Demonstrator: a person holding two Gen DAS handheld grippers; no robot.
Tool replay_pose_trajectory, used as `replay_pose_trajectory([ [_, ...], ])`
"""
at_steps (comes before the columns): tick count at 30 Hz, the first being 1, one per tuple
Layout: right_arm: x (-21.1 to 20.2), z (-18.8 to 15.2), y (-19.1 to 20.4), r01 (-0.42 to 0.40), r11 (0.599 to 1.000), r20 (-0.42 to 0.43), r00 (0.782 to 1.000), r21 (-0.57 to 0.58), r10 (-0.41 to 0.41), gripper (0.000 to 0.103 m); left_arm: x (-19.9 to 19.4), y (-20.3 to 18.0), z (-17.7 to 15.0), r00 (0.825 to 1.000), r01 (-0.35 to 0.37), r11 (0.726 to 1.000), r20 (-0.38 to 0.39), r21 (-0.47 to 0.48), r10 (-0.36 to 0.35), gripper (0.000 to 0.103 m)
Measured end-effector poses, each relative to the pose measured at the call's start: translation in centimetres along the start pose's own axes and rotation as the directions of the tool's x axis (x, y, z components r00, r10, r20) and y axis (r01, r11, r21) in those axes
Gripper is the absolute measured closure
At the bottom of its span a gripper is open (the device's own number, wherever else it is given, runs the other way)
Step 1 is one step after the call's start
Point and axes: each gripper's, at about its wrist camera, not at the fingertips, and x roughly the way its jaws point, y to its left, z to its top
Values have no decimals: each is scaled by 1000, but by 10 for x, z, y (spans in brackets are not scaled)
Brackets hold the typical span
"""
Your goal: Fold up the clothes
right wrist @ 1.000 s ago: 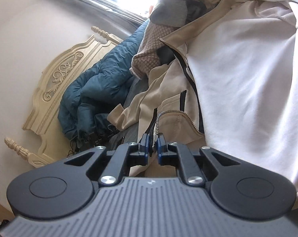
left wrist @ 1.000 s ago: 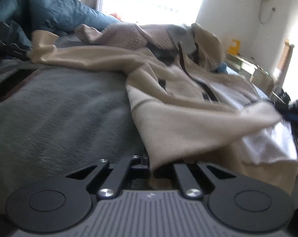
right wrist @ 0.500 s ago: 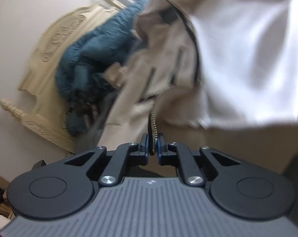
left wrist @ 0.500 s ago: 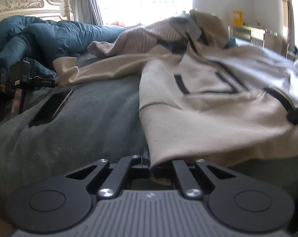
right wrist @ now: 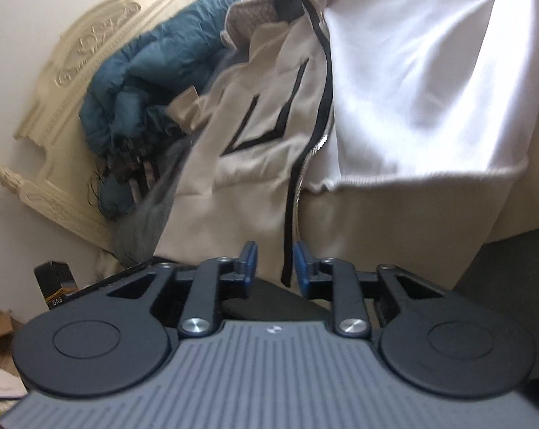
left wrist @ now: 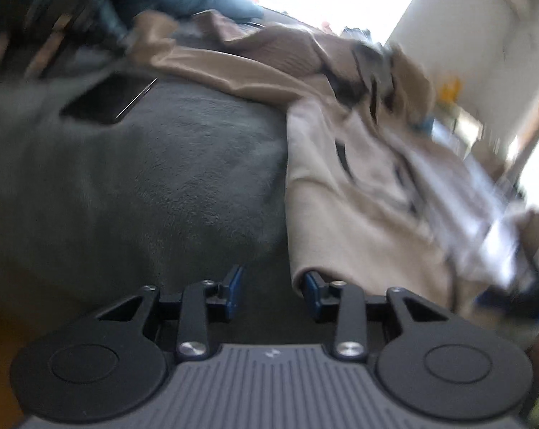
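**Both tools let go of the beige jacket on the bed**

The beige jacket (left wrist: 344,193) lies spread on the grey blanket (left wrist: 169,178) that covers the bed, its white lining turned up on the side away from the headboard (right wrist: 73,82). Everything here is placed against that jacket.

The left tool (left wrist: 273,291) sits at the jacket's near hem corner. Its jaws have just been opening and now stand apart; the hem corner lies just against the right-hand pad, with bare blanket showing in the gap. This view is blurred.

The right tool (right wrist: 273,264) points at the jacket's front edge. Its jaws have also just been opening and stand apart, with the dark zipper tape (right wrist: 298,193) hanging into the gap, clamped by neither pad.

Beyond the jacket, toward the headboard, a teal quilted coat (right wrist: 151,60) is bunched up. A dark phone (left wrist: 108,98) lies flat on the blanket, beside the jacket's outstretched sleeve. A knitted pinkish garment (left wrist: 269,41) lies at the jacket's far end.
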Motion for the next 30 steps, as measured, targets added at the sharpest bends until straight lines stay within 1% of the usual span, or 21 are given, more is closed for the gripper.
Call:
replay_pose_trajectory([
  [2, 8, 3, -5, 2, 1000, 2, 1000, 30, -2, 72, 2, 4, 1, 1000, 29, 998, 7, -50, -29, 64],
  [3, 13, 4, -8, 0, 999, 0, 1000, 44, 0, 72, 5, 4, 0, 999, 31, 998, 9, -50, -31, 64],
  [5, 22, 6, -15, -13, 997, -4, 1000, 76, 13, 73, 12, 2, -3, 1000, 20, 999, 3, -35, -20, 64],
  [8, 35, 7, -22, -53, 990, -5, 999, 134, 54, 73, 21, -1, -7, 1000, -2, 1000, -11, -7, 2, 64],
  [10, 42, 8, -23, -65, 986, -3, 998, 150, 66, 73, 25, -4, -8, 1000, -13, 1000, -13, 13, 13, 64],
  [12, 49, 8, -16, -56, 990, -11, 998, 129, 58, 75, 27, -5, -7, 1000, -9, 1000, -13, 19, 9, 64],
  [13, 50, 9, -12, -38, 994, -12, 999, 106, 39, 80, 28, -5, -6, 1000, -7, 1000, -11, 19, 7, 64],
  [14, 50, 10, -8, -17, 997, -13, 1000, 82, 18, 94, 29, -6, -6, 1000, -3, 1000, -11, 23, 4, 64],
  [15, 50, 11, -3, 4, 998, -12, 1000, 57, -3, 98, 29, -8, -6, 1000, 0, 1000, -11, 27, 0, 64],
  [16, 47, 13, -1, -6, 999, 3, 1000, 54, 5, 98, 31, -11, -6, 1000, 7, 999, -19, 37, -6, 63],
  [19, 28, 27, 6, -81, 994, 102, 992, 70, 73, 98, 35, -18, -9, 999, 27, 997, -46, 68, -24, 56],
  [21, 16, 37, 12, -77, 996, 156, 985, 43, 70, 98, 38, -24, -11, 998, 29, 996, -50, 90, -24, 55],
  [25, 3, 48, 9, -47, 998, 207, 978, 36, 39, 98, 43, -34, -14, 999, 0, 991, -44, 131, 6, 56],
  [27, 2, 46, 4, -47, 997, 208, 977, 57, 34, 98, 44, -41, -16, 999, -31, 987, -24, 155, 35, 59],
  [28, 3, 41, 2, -41, 997, 204, 978, 62, 27, 98, 44, -44, -18, 999, -51, 984, -10, 172, 53, 76],
  [29, 3, 37, 0, -37, 997, 196, 980, 67, 23, 98, 44, -48, -19, 997, -74, 980, 4, 187, 74, 97],
  [30, 3, 33, -3, -35, 997, 186, 982, 73, 21, 98, 44, -49, -20, 996, -90, 977, 14, 194, 89, 98],
])
